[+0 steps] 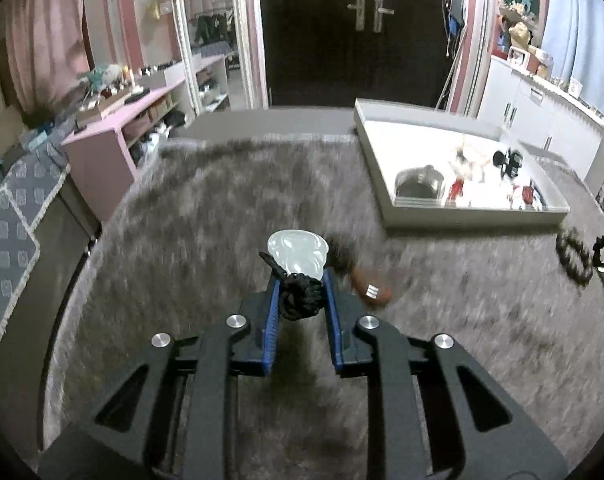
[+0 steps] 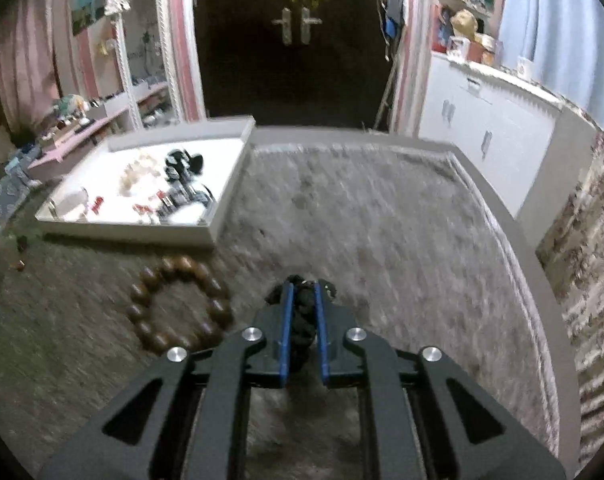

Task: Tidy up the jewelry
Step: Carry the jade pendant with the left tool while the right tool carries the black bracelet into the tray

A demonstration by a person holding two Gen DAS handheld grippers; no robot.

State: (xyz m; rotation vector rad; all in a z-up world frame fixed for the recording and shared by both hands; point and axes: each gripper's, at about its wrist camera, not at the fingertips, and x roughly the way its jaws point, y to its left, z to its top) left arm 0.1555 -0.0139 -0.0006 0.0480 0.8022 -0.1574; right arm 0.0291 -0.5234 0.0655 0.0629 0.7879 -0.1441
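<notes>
- Underneath everything lies a shaggy grey long-pile rug (image 1: 222,208), its fibres streaked with blur in both views.
- Next in size, a shallow white rectangular tray with low straight walls (image 1: 473,216) rests on the rug; it holds a jumble of small jewellery: a round silvery metal piece (image 1: 419,186), pale cream bits, red pieces and black items, too blurred to name further.
- Then the left gripper (image 1: 302,276), black with blue-edged fingers, is clamped narrowly on a knotted black braided cord (image 1: 302,296); a pale translucent carved jade-like pendant (image 1: 298,254) stands out past the fingertips.
- The right gripper (image 2: 302,286), same build, is closed tight on a dark beaded or knotted strand (image 2: 303,312); what it is exactly cannot be told.
- A bracelet of round brown wooden beads (image 2: 180,306) lies in a ring on the rug, just in front of the tray and left of the right gripper.
- Smallest, a reddish-brown oval piece with a silver band (image 1: 371,286) lies on the rug just right of the pendant.
</notes>
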